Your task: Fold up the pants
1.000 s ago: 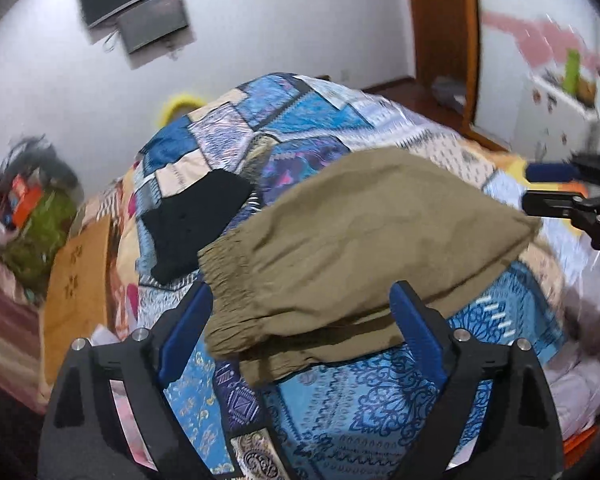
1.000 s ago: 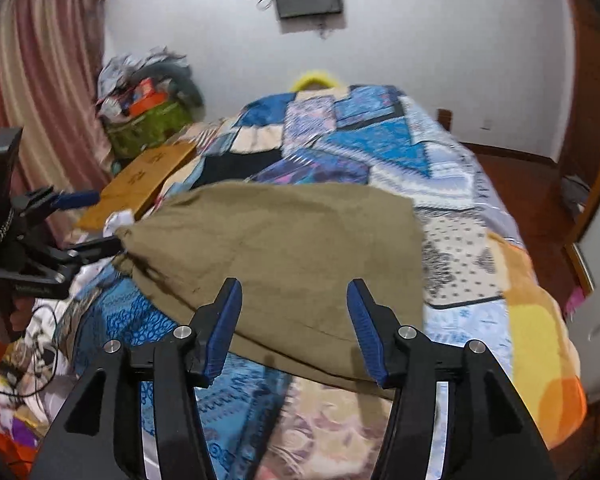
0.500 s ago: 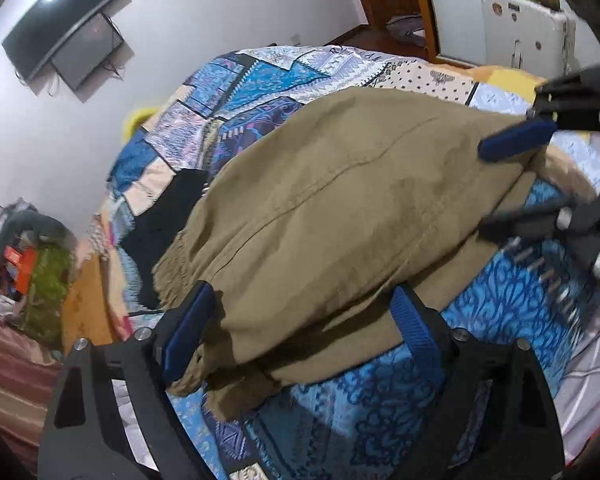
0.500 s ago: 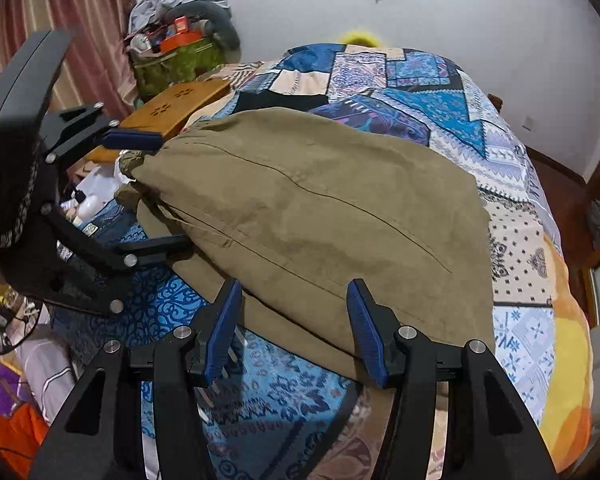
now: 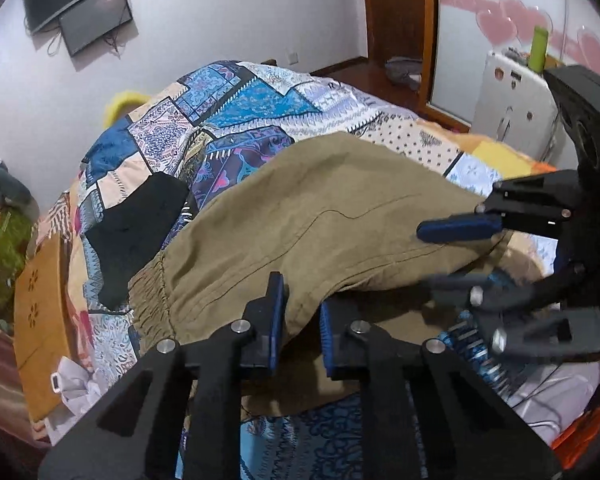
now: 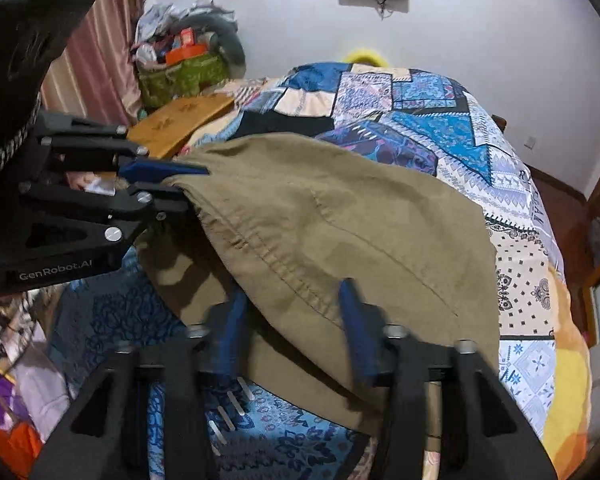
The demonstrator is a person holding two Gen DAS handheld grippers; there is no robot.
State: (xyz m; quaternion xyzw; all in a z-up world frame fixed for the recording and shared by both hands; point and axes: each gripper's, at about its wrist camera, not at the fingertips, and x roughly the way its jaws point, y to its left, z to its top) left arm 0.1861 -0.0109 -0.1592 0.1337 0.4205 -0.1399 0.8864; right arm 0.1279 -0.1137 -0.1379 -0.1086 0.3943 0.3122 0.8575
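Pants (image 5: 320, 216) lengthwise across bedspread (image 5: 260, 100), left claw (image 5: 298, 320) pinching their edge, right claw (image 6: 296, 328) spread wide around edge.

White lettering reading "GenRobot.AI" stands on the black side of the left gripper (image 6: 162, 184), seen at the left edge of the right wrist view. On the patchwork bedspread (image 6: 440, 120), a pale patch near the far right edge carries dark capital letters, too warped to read beyond a possible "R"
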